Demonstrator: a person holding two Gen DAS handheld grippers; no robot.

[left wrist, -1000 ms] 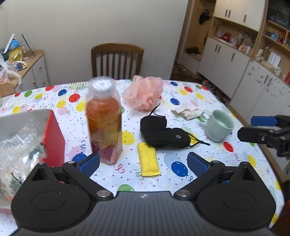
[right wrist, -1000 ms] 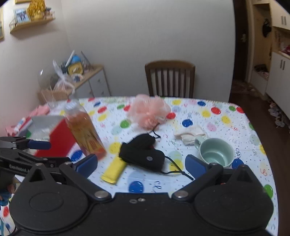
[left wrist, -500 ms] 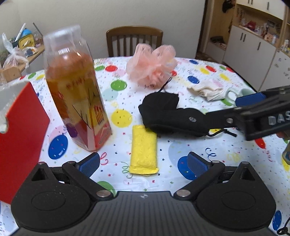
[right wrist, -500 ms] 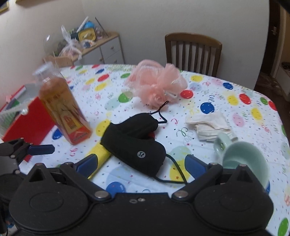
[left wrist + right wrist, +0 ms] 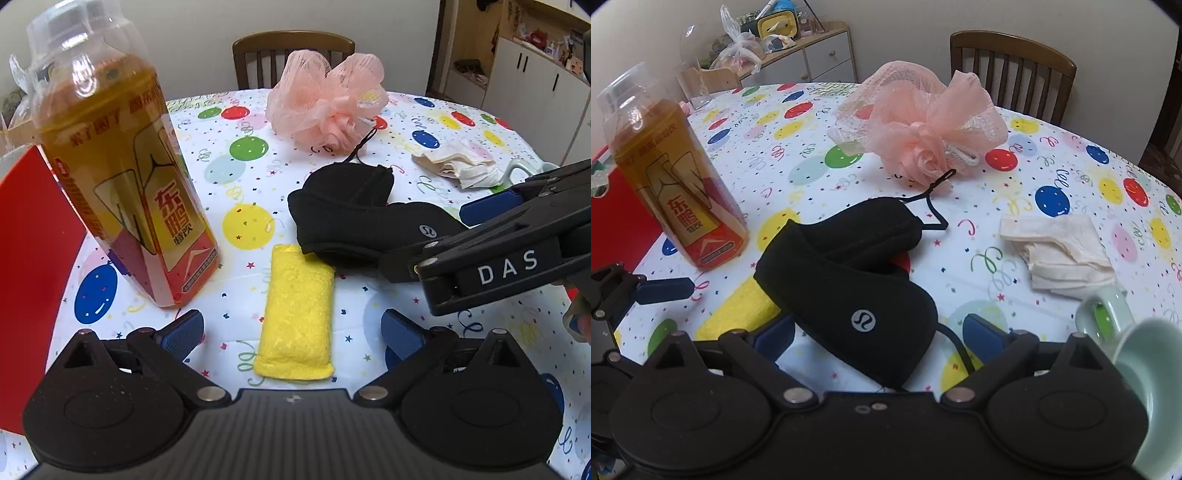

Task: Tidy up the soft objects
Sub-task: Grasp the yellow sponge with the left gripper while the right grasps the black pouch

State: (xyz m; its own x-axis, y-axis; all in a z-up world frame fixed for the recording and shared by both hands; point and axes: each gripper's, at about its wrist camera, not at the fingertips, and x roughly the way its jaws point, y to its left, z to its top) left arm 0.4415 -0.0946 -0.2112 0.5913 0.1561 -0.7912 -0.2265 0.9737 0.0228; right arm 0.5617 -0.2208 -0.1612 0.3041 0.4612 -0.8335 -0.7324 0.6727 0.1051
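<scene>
A yellow sponge (image 5: 297,314) lies flat on the balloon-print tablecloth, right between the open fingers of my left gripper (image 5: 291,334). A black fabric pouch (image 5: 849,280) with a cord lies between the open fingers of my right gripper (image 5: 879,334); it also shows in the left wrist view (image 5: 354,221), touching the sponge's far end. A pink mesh bath puff (image 5: 923,133) sits beyond the pouch. A folded cream cloth (image 5: 1060,251) lies to the right. The right gripper shows from the side in the left wrist view (image 5: 491,206).
A tall bottle of orange drink (image 5: 122,166) stands left of the sponge. A red box (image 5: 29,277) stands at the far left. A pale green mug (image 5: 1134,369) sits close at the right. A wooden chair (image 5: 1012,62) stands behind the table (image 5: 775,173).
Both grippers have moved forward and down toward the table. The left now straddles the yellow sponge and the right straddles the black pouch. Nothing has been taken hold of.
</scene>
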